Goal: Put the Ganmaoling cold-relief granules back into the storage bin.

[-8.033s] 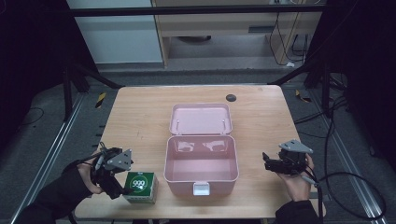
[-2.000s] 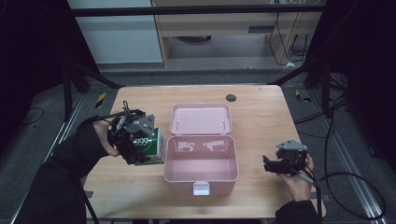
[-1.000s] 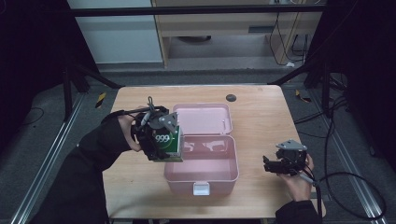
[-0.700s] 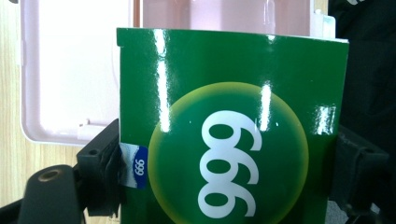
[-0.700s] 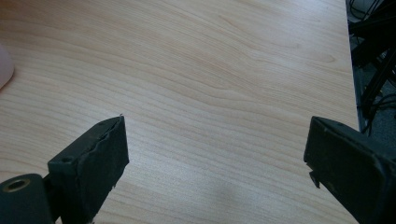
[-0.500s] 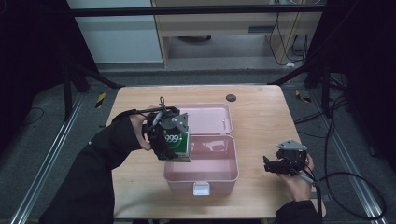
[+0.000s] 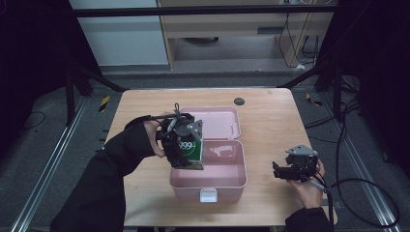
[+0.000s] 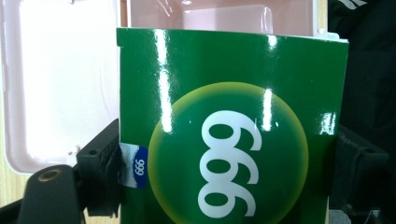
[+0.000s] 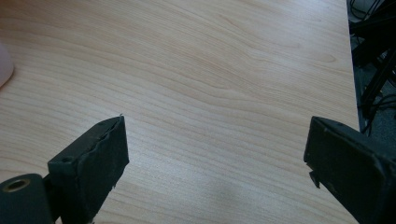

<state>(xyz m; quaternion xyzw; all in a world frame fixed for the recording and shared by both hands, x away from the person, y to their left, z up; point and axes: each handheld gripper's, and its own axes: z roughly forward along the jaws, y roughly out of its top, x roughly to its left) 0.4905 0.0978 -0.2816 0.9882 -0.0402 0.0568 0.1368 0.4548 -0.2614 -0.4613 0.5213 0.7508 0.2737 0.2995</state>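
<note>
A green carton (image 7: 189, 151) printed with white "999" on a yellow-green disc hangs over the left edge of the open pink box (image 7: 227, 180), and my left gripper (image 7: 187, 145) is shut on it. In the left gripper view the carton (image 8: 233, 135) sits squeezed between both black jaws, with the box's pale inside (image 8: 65, 84) behind it. My right gripper (image 7: 278, 171) rests over the table at the right of the box, jaws wide apart. In the right gripper view its fingers (image 9: 93, 163) stand open above bare wood, with nothing between them.
The box's lid (image 7: 220, 121) lies flat open toward the far side. A small dark round object (image 7: 239, 101) sits near the table's far edge. The wooden table (image 7: 140, 111) ends close to the right gripper's side, with cables (image 7: 367, 193) on the floor beyond.
My left gripper picked the carton up from the table's front left and carried it right, up to the box's left edge. The right gripper has stayed in place.
</note>
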